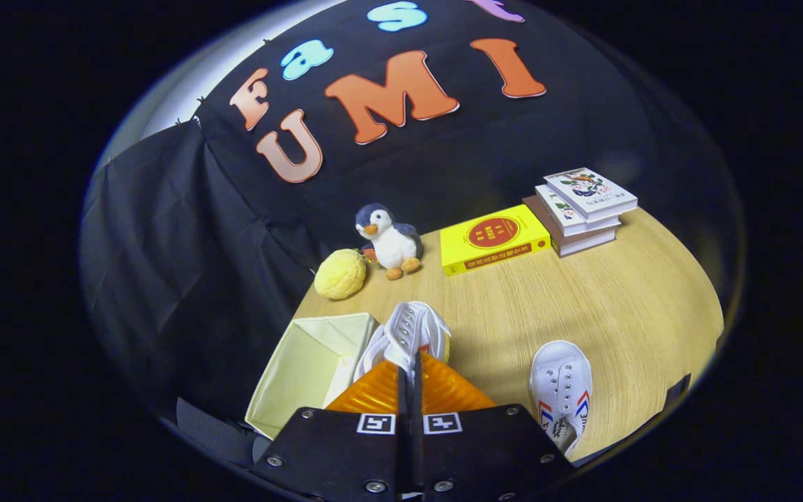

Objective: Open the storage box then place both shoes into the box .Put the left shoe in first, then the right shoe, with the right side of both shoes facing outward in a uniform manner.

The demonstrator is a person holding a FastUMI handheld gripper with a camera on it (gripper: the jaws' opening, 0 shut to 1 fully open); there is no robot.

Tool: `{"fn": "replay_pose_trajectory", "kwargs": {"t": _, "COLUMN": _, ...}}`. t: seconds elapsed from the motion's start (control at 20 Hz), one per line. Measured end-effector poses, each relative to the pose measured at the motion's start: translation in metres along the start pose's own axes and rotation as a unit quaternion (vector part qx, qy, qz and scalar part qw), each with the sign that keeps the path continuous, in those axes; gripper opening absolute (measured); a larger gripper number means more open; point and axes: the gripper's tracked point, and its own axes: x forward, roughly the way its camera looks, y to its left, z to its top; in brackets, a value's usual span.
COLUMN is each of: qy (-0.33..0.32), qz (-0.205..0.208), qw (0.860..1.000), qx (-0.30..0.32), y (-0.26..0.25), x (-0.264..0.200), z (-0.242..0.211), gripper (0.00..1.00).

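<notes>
My gripper (pixel 408 362) is shut on a white canvas shoe (pixel 408 331), pinching it between both fingers so that it hangs toe forward above the table. Just left of the held shoe stands the pale yellow storage box (pixel 307 362), open at the top, its inside empty as far as I see. The second white shoe (pixel 560 390), with red and blue stripes on its side, lies on the wooden table (pixel 583 307) to the right of my fingers.
At the back of the table sit a yellow round plush (pixel 340 274), a penguin toy (pixel 391 240), a yellow book (pixel 492 239) and a stack of books (pixel 579 209). Black cloth walls close the booth behind and at the left.
</notes>
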Motion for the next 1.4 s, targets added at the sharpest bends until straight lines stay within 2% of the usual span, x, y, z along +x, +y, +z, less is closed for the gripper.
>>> {"fn": "replay_pose_trajectory", "kwargs": {"t": 0.3, "qy": -0.010, "qz": 0.035, "qw": 0.999, "qx": -0.009, "y": 0.061, "x": -0.006, "z": 0.017, "gripper": 0.00}}
{"fn": "replay_pose_trajectory", "kwargs": {"t": 0.55, "qy": 0.023, "qz": 0.051, "qw": 0.998, "qx": -0.020, "y": 0.118, "x": 0.017, "z": -0.013, "gripper": 0.00}}
{"fn": "replay_pose_trajectory", "kwargs": {"t": 0.7, "qy": 0.054, "qz": 0.036, "qw": 0.998, "qx": -0.012, "y": 0.135, "x": 0.044, "z": -0.042, "gripper": 0.00}}
{"fn": "replay_pose_trajectory", "kwargs": {"t": 0.95, "qy": 0.117, "qz": -0.025, "qw": 0.993, "qx": 0.003, "y": 0.136, "x": 0.083, "z": -0.095, "gripper": 0.03}}
{"fn": "replay_pose_trajectory", "kwargs": {"t": 1.1, "qy": 0.156, "qz": -0.034, "qw": 0.987, "qx": 0.002, "y": 0.137, "x": 0.100, "z": -0.126, "gripper": 0.03}}
{"fn": "replay_pose_trajectory", "kwargs": {"t": 1.2, "qy": 0.171, "qz": -0.024, "qw": 0.985, "qx": -0.004, "y": 0.145, "x": 0.102, "z": -0.135, "gripper": 0.03}}
{"fn": "replay_pose_trajectory", "kwargs": {"t": 1.3, "qy": 0.185, "qz": 0.003, "qw": 0.983, "qx": 0.001, "y": 0.154, "x": 0.098, "z": -0.141, "gripper": 0.06}}
{"fn": "replay_pose_trajectory", "kwargs": {"t": 1.4, "qy": 0.159, "qz": 0.043, "qw": 0.986, "qx": 0.013, "y": 0.166, "x": 0.089, "z": -0.123, "gripper": 0.16}}
